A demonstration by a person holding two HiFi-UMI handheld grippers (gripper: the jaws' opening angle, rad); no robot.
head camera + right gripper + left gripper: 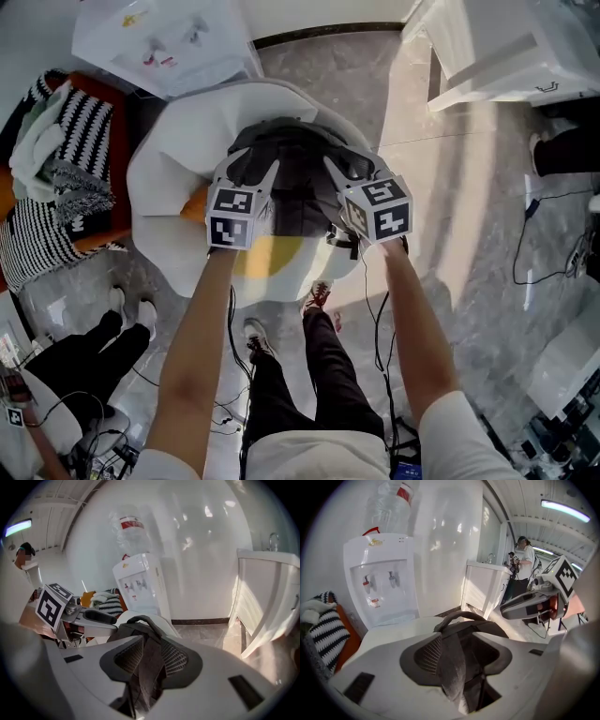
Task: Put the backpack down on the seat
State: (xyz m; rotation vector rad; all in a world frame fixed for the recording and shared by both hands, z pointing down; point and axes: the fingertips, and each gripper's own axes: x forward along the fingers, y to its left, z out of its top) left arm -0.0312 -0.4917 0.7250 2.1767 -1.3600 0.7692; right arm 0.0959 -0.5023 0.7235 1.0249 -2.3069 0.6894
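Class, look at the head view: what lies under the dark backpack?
The backpack rests on a white round seat, with a yellow patch showing at its near edge. The seat surface directly beneath is covered.

Left arm (192,347): bare, stretched forward and down.
Left gripper (251,171): tilted downward, fingers (375,658) spread wide apart.
Right arm (412,319): bare below a white sleeve (455,427), stretched forward.
Right gripper (349,167): tilted downward, near the left one, fingers (225,667) spread wide apart.

Head view steeply downward, both gripper views close, sharing the backpack (298,183)
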